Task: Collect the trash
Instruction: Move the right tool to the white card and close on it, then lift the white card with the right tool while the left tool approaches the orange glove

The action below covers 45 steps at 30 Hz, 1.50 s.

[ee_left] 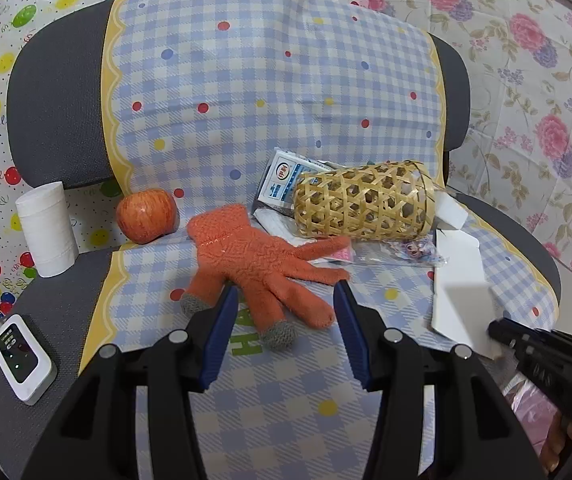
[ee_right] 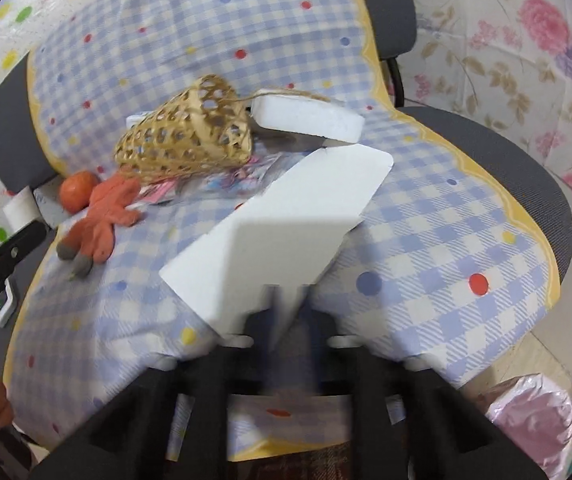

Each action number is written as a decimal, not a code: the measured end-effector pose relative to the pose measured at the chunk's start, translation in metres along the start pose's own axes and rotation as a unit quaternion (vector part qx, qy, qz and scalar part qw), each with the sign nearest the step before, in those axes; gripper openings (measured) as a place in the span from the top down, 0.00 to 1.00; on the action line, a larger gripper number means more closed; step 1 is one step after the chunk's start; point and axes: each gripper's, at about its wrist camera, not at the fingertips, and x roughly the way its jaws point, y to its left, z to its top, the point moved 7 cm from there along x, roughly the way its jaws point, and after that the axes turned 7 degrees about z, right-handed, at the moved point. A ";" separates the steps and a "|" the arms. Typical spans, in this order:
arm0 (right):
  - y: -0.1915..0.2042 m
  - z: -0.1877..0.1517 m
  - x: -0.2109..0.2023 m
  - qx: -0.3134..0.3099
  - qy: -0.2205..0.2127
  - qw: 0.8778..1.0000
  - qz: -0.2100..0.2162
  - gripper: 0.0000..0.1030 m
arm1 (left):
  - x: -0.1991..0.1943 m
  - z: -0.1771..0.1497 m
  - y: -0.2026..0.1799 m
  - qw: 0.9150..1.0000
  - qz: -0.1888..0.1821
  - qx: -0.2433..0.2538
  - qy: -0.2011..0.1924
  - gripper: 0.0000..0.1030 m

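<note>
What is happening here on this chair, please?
A person is clearing trash from a grey office chair covered with a blue checked cloth. The right gripper is shut on a folded white cardboard piece. The left gripper is open, its blue pads on either side of the fingers of an orange knitted glove, not pressing them. A woven bamboo basket lies on its side, with a milk carton and wrappers beside it.

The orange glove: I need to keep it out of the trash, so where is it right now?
In the left wrist view the orange glove lies flat on the checked chair cover, just ahead of the open left gripper, between the apple and the tipped woven basket.
</note>
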 end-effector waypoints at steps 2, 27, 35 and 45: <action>-0.005 0.005 -0.008 0.004 -0.015 1.000 -0.002 0.96 | -0.003 0.001 0.001 1.000 -0.001 0.000 -0.002 0.53; -0.016 0.054 -0.038 -0.053 -0.061 0.997 0.001 0.59 | -0.009 0.011 -0.005 1.000 0.001 0.002 -0.010 0.53; -0.072 0.027 -0.032 -0.030 -0.018 0.996 -0.079 0.32 | 0.002 0.007 -0.011 1.000 -0.008 0.002 -0.001 0.52; -0.075 -0.016 -0.022 0.036 -0.007 0.996 -0.079 0.29 | 0.004 0.001 -0.026 1.000 -0.015 0.017 0.006 0.52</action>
